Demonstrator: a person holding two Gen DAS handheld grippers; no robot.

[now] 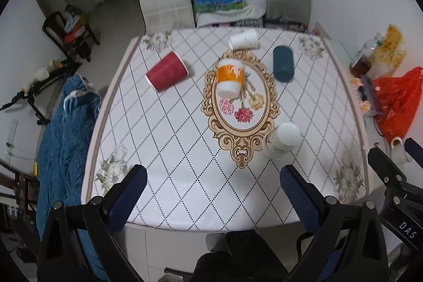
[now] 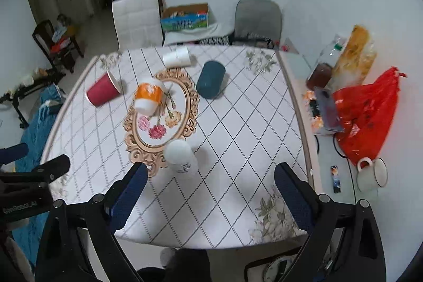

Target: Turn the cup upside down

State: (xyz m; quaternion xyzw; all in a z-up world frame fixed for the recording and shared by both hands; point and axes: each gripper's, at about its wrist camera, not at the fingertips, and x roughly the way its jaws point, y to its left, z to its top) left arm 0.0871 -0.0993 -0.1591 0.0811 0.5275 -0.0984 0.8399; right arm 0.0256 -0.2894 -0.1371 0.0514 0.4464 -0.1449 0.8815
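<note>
Holding my hand-held grippers: left hand-held gripper [image 1: 212, 189] spread, right hand-held gripper [image 2: 210, 189] spread
Cups on bench [image 1: 171, 149]: 5; white cup [image 2: 179, 156] inverted

White cup [image 1: 282, 140] [image 2: 180, 155] stands inverted, base up, at the floral medallion's 5 o'clock edge.

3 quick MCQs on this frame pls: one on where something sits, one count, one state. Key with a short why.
1. The orange-and-white cup lies: A) on the oval flower motif B) on the floor C) on the chair
2. Cups on the patterned table: A) three B) five C) seven
3. The nearest white cup is: A) lying down B) upside down C) crushed

Key: A, orange-and-white cup overlaps the motif's top; B, add red cup, far white cup, blue cup, nearest white cup; B, closed base faces up.
</note>
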